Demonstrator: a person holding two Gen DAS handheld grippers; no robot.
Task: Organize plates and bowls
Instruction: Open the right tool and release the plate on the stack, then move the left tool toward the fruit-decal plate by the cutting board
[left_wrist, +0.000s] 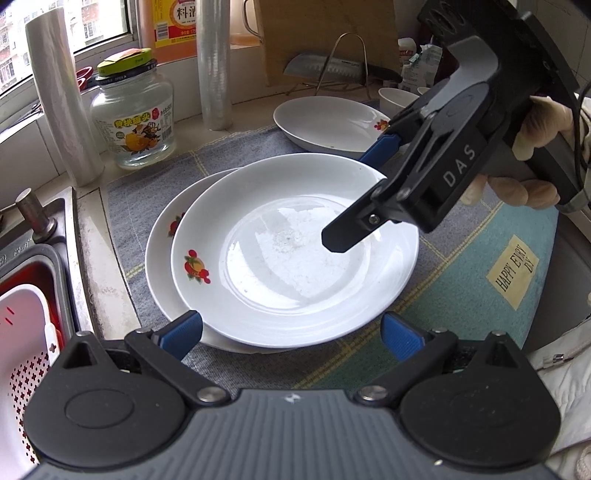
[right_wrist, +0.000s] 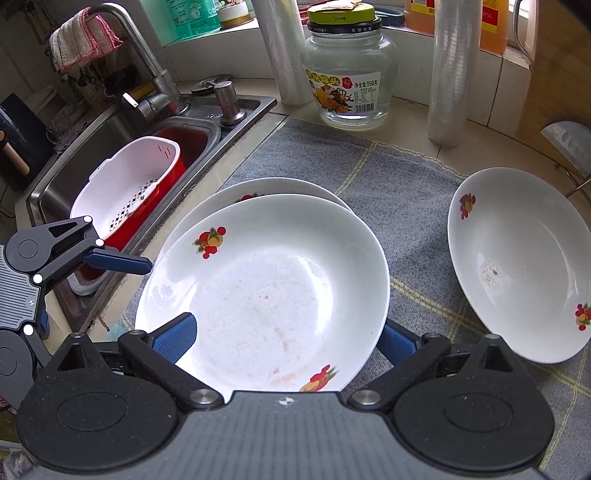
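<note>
A grey mat (right_wrist: 402, 192) carries two stacked white plates; the top plate (left_wrist: 295, 251) sits off-centre on the lower plate (left_wrist: 162, 236), and a third plate (right_wrist: 517, 266) lies apart. The right gripper (right_wrist: 288, 339) straddles the top plate's near rim, jaws spread wide. The left gripper (left_wrist: 291, 334) is wide open, holding nothing

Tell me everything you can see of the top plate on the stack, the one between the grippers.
The top plate is white, glossy, ceramic-looking and shallow, with red and orange fruit decals on its rim. Faint smears and residue mark its centre. It lies face up, offset on a matching lower plate, over the grey cloth. The right gripper is open with the plate's near edge between its fingers; whether they touch is unclear. The left gripper is open beside it.
</note>
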